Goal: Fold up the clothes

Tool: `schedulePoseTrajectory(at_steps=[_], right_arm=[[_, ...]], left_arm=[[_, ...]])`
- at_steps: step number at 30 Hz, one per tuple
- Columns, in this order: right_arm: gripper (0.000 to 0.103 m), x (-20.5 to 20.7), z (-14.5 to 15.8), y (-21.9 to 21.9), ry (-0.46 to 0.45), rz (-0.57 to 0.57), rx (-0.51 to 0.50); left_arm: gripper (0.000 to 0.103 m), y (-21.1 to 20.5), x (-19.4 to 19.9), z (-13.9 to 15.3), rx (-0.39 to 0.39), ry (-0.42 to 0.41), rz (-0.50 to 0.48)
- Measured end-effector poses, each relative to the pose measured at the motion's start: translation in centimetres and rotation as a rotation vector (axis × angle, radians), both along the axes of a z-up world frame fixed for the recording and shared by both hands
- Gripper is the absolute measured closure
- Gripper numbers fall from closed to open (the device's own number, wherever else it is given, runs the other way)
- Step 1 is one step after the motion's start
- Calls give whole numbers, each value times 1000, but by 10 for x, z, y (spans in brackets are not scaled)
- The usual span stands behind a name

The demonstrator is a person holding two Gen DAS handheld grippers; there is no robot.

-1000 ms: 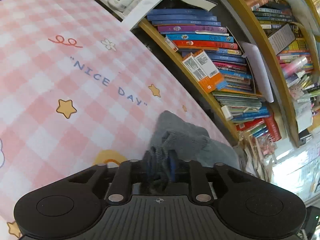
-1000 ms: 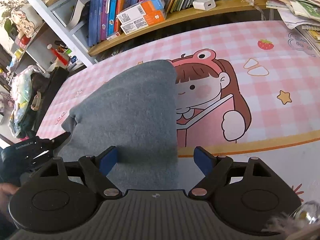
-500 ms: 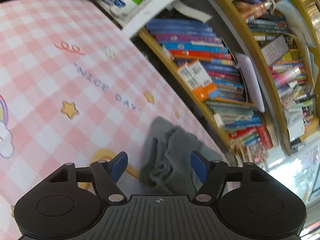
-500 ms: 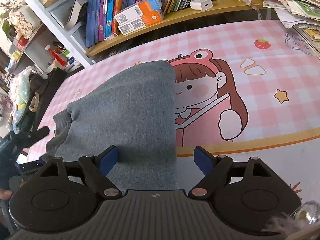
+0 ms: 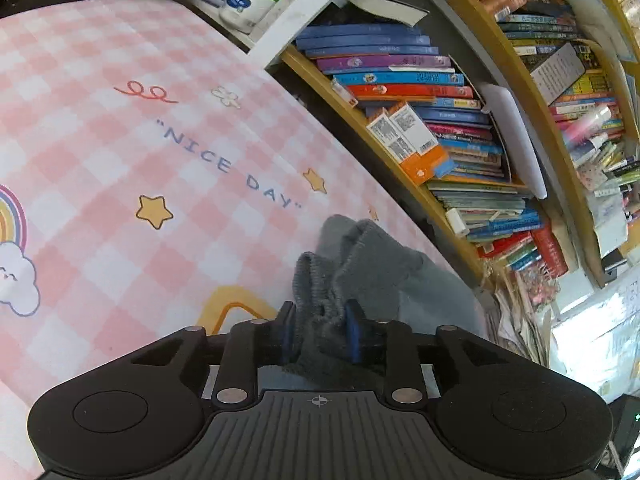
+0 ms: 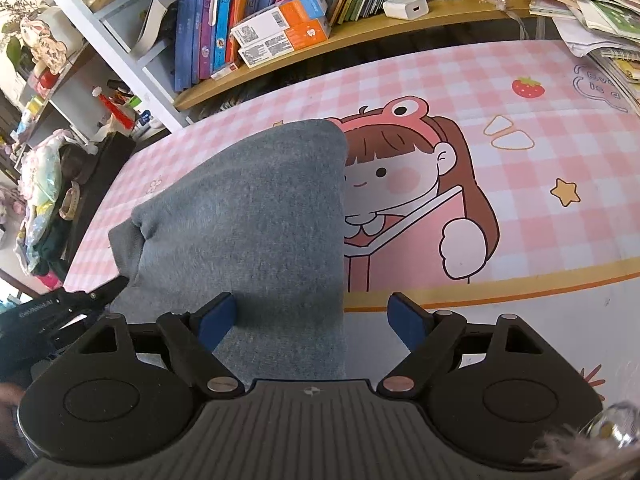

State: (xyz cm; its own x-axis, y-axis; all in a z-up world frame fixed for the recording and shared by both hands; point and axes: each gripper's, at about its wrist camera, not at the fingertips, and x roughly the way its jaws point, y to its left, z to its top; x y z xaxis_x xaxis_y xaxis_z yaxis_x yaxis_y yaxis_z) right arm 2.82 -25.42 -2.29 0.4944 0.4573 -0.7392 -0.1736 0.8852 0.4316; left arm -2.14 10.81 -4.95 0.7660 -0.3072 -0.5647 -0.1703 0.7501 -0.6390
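A grey knit garment (image 6: 256,216) lies partly folded on the pink checked table mat (image 6: 520,120). In the left wrist view my left gripper (image 5: 320,330) is shut on a bunched ribbed edge of the garment (image 5: 360,264), low over the mat. In the right wrist view my right gripper (image 6: 312,320) is open, its blue pads on either side of the garment's near right edge, holding nothing. The left gripper (image 6: 60,312) shows at the garment's left corner in that view.
Bookshelves full of books (image 5: 420,100) run along the far edge of the table. Orange and white boxes (image 6: 280,32) and a white charger (image 6: 404,6) sit on the low shelf. Stacked magazines (image 6: 592,12) lie at the right.
My left gripper opened, let go of the garment's edge half a second ago, then closed again on the bunched ribbed edge. The right gripper stayed open and still.
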Motion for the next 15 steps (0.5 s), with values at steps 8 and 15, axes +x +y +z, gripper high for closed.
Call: schedulePoseTrajectory(at_steps=[8,15], right_arm=[[21,-1,0,1,0,-1,-7],[21,1,-2,1,9,2,-3]], left_arm=[[21,-10,-7,27,41,-140,-16],[21,-18,8,5,21,30,-81]])
